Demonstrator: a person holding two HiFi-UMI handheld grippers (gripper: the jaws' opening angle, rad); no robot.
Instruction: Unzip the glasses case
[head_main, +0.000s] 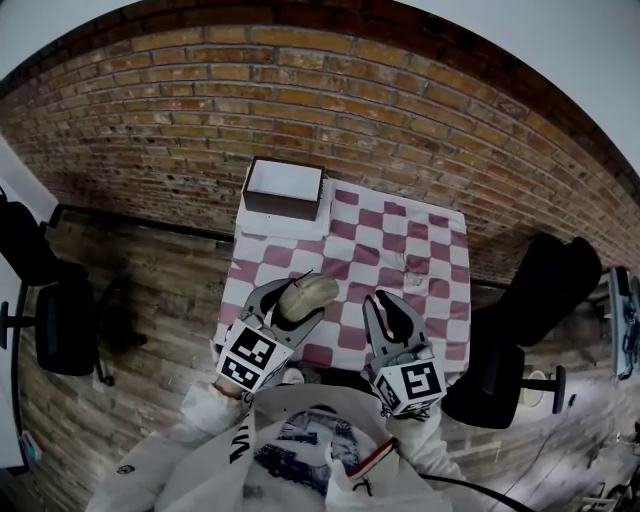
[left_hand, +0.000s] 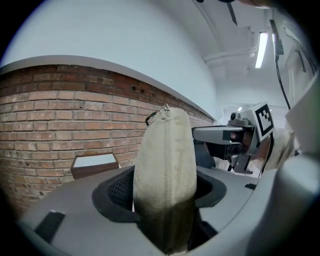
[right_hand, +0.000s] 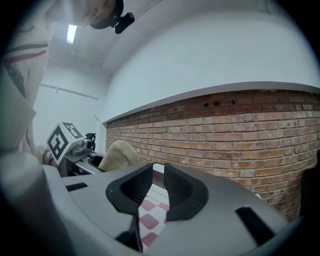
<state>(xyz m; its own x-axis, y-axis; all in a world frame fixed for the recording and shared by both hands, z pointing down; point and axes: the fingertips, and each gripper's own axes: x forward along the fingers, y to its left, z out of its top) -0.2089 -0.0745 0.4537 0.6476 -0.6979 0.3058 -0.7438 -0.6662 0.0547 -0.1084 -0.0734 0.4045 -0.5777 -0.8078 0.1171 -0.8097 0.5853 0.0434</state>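
Note:
My left gripper (head_main: 296, 300) is shut on a beige fabric glasses case (head_main: 312, 292), held above the near left part of the table. In the left gripper view the case (left_hand: 165, 165) stands upright between the jaws, its dark zip pull (left_hand: 159, 113) at the top. My right gripper (head_main: 385, 305) hovers just right of the case, apart from it. Its jaws stand a narrow gap apart with nothing between them (right_hand: 159, 185). The case (right_hand: 119, 154) shows to the left in the right gripper view.
A pink-and-white checked cloth (head_main: 400, 250) covers the small table. A brown open box with a white inside (head_main: 285, 185) sits at its far left corner. A brick wall runs behind. Black office chairs stand at the left (head_main: 60, 320) and right (head_main: 540, 290).

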